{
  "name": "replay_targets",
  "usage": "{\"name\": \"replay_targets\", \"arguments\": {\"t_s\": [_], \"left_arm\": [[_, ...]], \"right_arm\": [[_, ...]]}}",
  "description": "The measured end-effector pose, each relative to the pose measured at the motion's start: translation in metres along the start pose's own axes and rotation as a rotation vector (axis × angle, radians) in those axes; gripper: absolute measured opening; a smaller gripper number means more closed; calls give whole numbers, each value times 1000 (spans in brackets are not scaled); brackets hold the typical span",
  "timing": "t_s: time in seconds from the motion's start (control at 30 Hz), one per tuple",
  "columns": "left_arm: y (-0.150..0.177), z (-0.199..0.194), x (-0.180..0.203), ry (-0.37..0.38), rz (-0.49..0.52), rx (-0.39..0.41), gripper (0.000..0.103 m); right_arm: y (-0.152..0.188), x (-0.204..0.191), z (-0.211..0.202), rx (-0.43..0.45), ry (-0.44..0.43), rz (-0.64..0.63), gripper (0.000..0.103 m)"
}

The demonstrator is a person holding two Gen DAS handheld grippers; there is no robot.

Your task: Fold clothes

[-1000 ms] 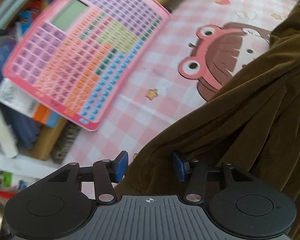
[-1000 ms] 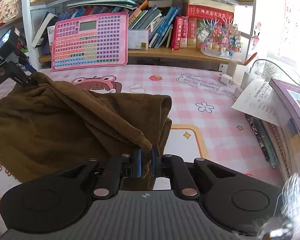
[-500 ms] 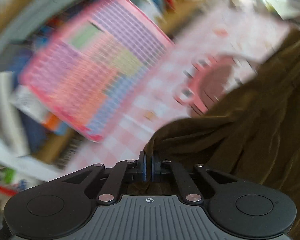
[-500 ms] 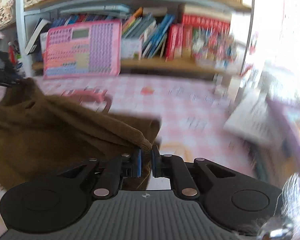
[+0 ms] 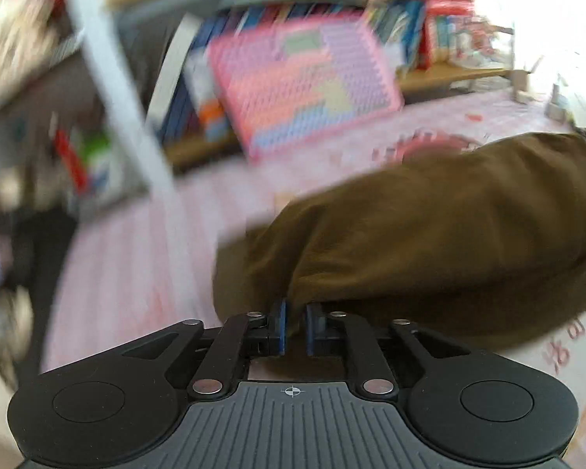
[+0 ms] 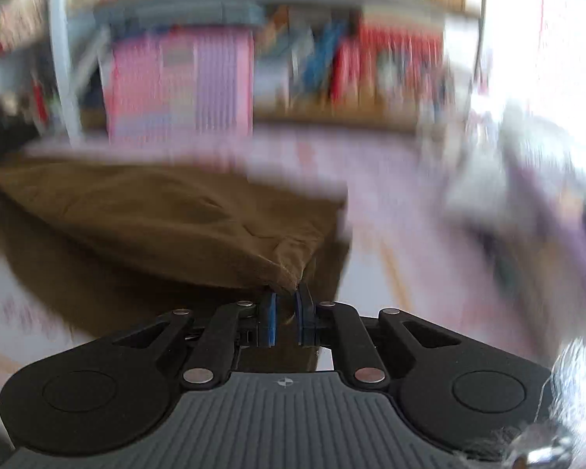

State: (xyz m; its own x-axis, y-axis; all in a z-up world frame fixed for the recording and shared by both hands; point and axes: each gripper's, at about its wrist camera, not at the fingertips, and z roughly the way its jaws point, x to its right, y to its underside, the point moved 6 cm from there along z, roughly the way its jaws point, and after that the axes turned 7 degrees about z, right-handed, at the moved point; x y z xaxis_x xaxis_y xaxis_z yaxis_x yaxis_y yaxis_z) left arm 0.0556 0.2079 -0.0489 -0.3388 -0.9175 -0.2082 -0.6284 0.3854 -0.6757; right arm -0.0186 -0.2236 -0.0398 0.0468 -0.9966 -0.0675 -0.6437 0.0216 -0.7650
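A dark olive-brown garment (image 5: pixel 429 226) hangs lifted over the pink checked tabletop (image 5: pixel 129 258). My left gripper (image 5: pixel 295 326) is shut on one edge of it, and the cloth bulges away to the right. In the right wrist view the same garment (image 6: pixel 168 219) stretches off to the left. My right gripper (image 6: pixel 286 318) is shut on its near corner. Both views are blurred by motion.
A pink keyboard-like toy board (image 5: pixel 304 86) leans against the bookshelf (image 6: pixel 332 62) behind the table. A white shelf post (image 5: pixel 117 78) stands at the left. Blurred pale and purple things (image 6: pixel 527 179) lie at the table's right.
My left gripper went from open around the garment's edge to shut on it, then swung up and back. Both grippers have lifted the cloth, and the views have turned blurry.
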Motion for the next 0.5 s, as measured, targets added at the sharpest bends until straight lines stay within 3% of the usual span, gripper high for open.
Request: {"name": "replay_targets", "arguments": {"t_s": [0.07, 0.1, 0.17, 0.3, 0.5], "left_arm": [[17, -8, -4, 36, -167, -5, 24], [22, -14, -7, 49, -238, 6, 30], [32, -26, -12, 68, -350, 40, 49], [48, -41, -18, 84, -509, 52, 51], [71, -39, -23, 279, -976, 83, 51]], "right_arm": [[27, 0, 8, -85, 31, 18, 16], [29, 3, 4, -89, 31, 60, 26], [31, 10, -3, -98, 31, 144, 39], [35, 23, -18, -116, 30, 313, 41], [47, 22, -23, -206, -154, 791, 43]]}}
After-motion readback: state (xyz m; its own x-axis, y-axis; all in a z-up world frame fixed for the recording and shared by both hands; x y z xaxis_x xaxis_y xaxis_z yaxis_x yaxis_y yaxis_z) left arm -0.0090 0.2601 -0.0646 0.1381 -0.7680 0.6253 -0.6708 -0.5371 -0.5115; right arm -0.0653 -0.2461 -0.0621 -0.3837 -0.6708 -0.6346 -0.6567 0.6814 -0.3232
